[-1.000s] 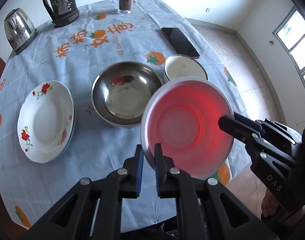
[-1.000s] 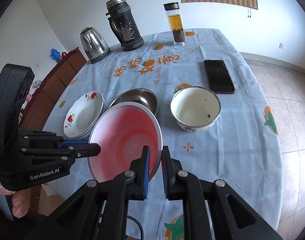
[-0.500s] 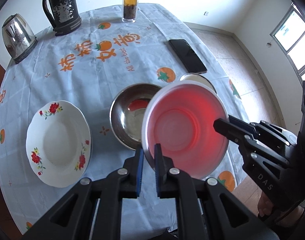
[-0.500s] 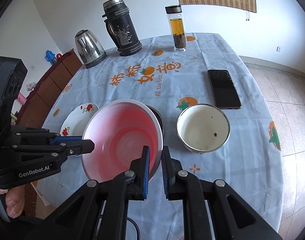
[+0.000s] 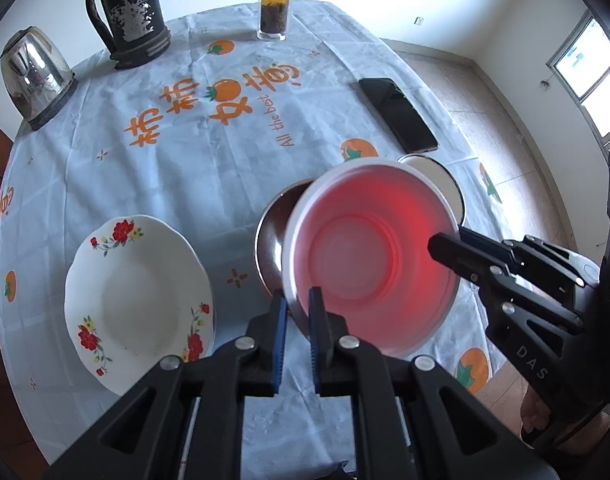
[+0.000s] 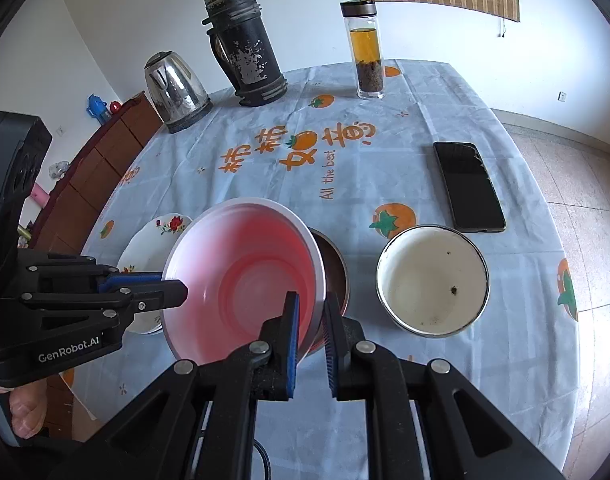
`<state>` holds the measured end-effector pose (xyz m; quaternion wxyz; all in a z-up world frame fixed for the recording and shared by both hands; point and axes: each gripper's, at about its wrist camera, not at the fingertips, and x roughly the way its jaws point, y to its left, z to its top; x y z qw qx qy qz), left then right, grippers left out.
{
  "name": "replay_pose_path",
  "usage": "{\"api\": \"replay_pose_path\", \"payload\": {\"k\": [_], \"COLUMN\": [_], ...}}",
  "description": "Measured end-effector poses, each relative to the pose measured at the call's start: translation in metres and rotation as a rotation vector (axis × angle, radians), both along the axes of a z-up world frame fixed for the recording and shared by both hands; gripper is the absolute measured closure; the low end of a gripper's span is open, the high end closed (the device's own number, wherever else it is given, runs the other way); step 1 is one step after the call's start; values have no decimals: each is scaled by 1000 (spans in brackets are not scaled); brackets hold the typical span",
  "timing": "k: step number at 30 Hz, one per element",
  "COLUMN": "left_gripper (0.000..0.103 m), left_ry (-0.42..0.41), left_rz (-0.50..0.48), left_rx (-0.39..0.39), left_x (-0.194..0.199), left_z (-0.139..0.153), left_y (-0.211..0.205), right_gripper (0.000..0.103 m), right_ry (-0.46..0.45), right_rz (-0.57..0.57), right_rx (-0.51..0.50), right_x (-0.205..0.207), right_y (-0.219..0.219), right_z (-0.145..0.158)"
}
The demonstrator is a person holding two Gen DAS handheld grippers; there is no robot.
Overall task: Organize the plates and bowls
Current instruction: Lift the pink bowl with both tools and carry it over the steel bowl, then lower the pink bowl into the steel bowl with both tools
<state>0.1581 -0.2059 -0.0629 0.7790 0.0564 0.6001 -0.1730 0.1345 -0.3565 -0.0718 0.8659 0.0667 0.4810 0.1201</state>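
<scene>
- The red bowl (image 5: 371, 258) sits mid-frame in both wrist views, held up over the steel bowl (image 5: 272, 240), which peeks out behind its left edge in the left view.
- Looks like thin translucent plastic, so I'd guess light and a bit flexy, and the rim is the only sensible spot to pinch.
- Left claw (image 5: 296, 312) is clamped on the near rim. Right claw (image 6: 310, 314) is clamped on the opposite rim.
- White enamel bowl (image 6: 433, 276) stands right of center, just beside the steel one; probably heavier and chippable.
- Flowered plate (image 5: 139, 306) lies lower left on the bench (image 5: 209, 160).
</scene>
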Motion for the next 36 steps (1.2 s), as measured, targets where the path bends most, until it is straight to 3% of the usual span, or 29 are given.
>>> {"api": "replay_pose_path", "payload": {"k": [36], "left_gripper": [95], "left_ry": [113], "left_rz": [23], "left_rx": [-15], "left_x": [30], "left_z": [-33], "left_y": [6], "right_gripper": [90], "right_ry": [87], "right_rz": [11], "right_rx": [-25], "right_x": [33], "right_y": [5], "right_z": [-26]}}
